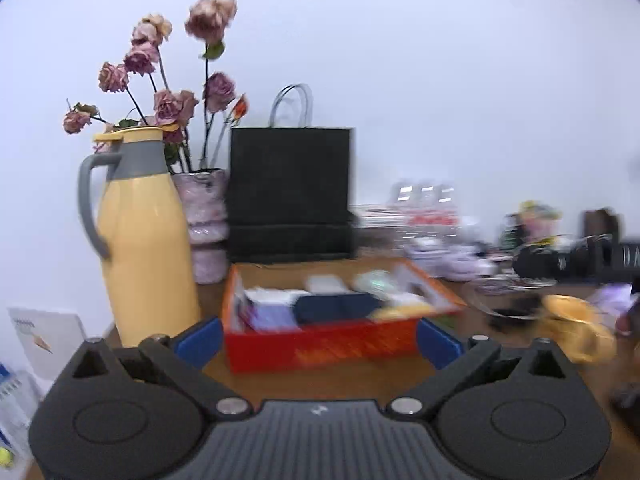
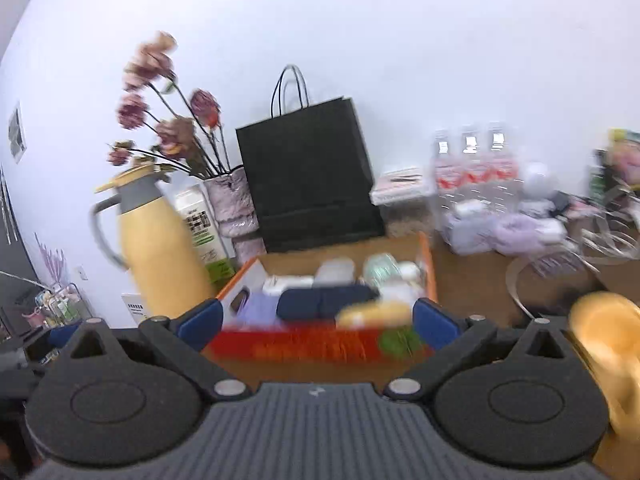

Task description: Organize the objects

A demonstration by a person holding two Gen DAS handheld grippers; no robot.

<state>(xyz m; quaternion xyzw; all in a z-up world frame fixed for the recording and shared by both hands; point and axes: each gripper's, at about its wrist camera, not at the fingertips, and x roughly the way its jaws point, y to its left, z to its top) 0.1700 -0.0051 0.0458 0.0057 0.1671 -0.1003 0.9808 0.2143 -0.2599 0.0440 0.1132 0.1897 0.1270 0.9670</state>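
Note:
A red-orange open box (image 1: 320,348) sits on the wooden table, filled with several items: a dark blue case (image 1: 336,306), white packets and a yellow thing (image 1: 400,312). My left gripper (image 1: 318,340) is open and empty, its blue fingertips (image 1: 200,340) flanking the box's front corners, just short of it. In the right wrist view the same box (image 2: 320,346) lies ahead with the dark blue case (image 2: 324,300) inside. My right gripper (image 2: 316,320) is open and empty, just in front of the box.
A yellow thermos jug (image 1: 144,240), a vase of dried roses (image 1: 204,220) and a black paper bag (image 1: 292,192) stand behind the box. A yellow cup (image 2: 604,344) lies to the right. Water bottles (image 2: 472,168) and clutter fill the back right.

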